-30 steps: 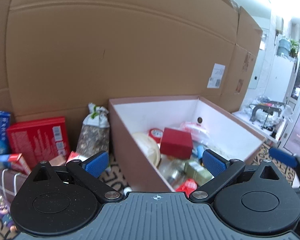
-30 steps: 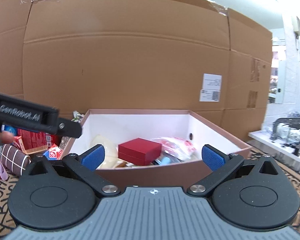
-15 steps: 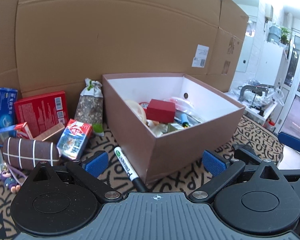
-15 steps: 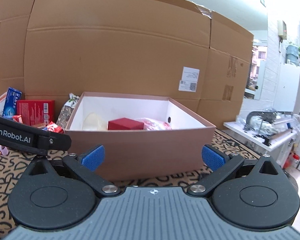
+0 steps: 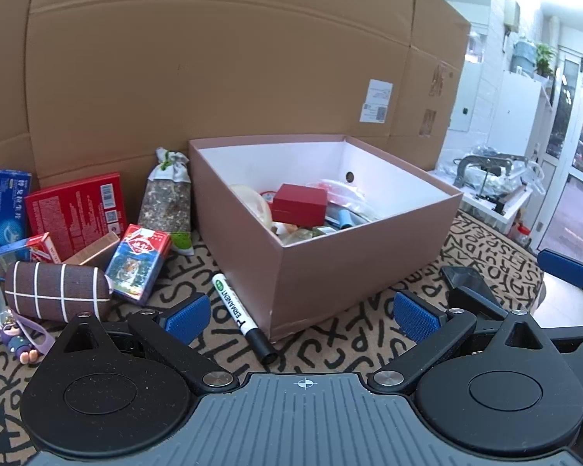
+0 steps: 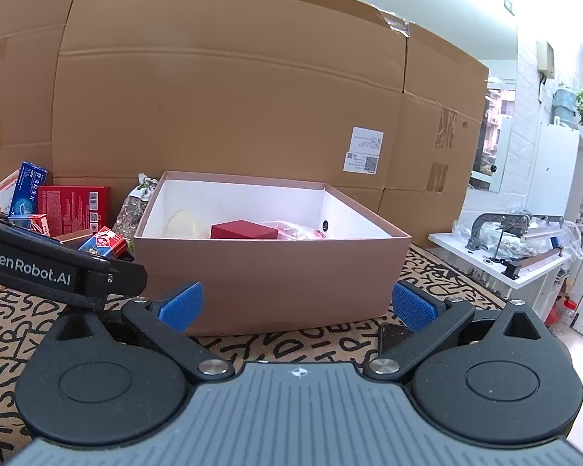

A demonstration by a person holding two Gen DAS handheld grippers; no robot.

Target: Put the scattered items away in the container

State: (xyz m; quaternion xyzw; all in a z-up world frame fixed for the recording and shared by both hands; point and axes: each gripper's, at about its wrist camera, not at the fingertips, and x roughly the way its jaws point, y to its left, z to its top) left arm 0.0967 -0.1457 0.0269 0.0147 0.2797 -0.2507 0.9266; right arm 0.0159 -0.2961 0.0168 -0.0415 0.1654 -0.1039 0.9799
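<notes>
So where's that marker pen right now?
In the left wrist view, the marker lies on the patterned mat, against the box's near-left corner, right of the card pack.

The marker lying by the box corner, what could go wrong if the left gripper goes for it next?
The marker lies right against the box, so one finger of the open left gripper may hit the cardboard wall instead of closing around it. It is round and could roll off under the pads. The box is already crowded around the red case, so it might land badly.

Black claw (image 5: 299, 312), blue ribbed pads (image 5: 184, 316), silver screws, grey ridged body
</notes>
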